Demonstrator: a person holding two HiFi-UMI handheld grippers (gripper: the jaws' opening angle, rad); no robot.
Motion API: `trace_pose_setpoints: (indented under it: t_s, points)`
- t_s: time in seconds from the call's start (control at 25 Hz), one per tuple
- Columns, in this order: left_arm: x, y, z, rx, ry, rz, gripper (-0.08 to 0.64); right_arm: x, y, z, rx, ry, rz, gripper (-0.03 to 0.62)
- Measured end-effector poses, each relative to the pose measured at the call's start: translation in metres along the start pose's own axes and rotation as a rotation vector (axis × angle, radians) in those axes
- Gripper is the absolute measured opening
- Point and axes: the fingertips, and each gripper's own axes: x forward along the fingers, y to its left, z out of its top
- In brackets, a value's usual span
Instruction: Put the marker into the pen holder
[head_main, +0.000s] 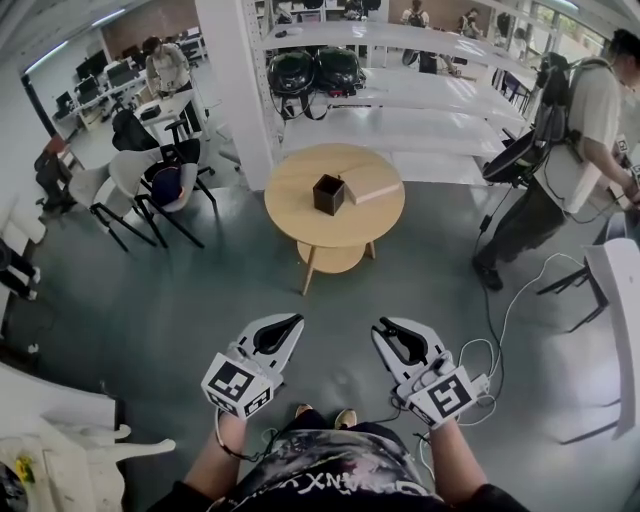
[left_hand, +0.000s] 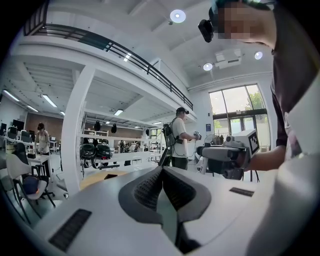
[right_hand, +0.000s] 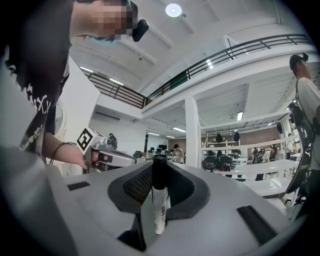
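Right gripper (right_hand: 160, 172) clamps the marker (right_hand: 159, 210) upright, black cap up, probably so it can drop straight into the pen holder (head_main: 328, 194), which stands well ahead on a round table (head_main: 290, 215). Left gripper (left_hand: 162, 175) is closed and empty. Print on the marker's white barrel is too small to read.

Bright, even light fills the hall, from round ceiling lamps (left_hand: 177, 16) and strip lights overhead and from daylight through tall windows (left_hand: 235, 107) at the far right. The white shelves (head_main: 400, 125) glare almost blank. The round counter (head_main: 372, 215) throws a soft shadow on the floor. Wide lenses bow columns and railings and leave black corners. Up close, the left tool (left_hand: 162, 172), right tool (right_hand: 159, 164) and marker (right_hand: 159, 205) look soft.
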Motion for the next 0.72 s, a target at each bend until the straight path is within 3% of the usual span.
trace_pose_setpoints:
  t_s: [0.72]
  points:
    - [-0.001, -0.017, -0.007, 0.028, 0.0, 0.011, 0.02, -0.006, 0.008, -0.009, -0.01, -0.033, 0.027, 0.069]
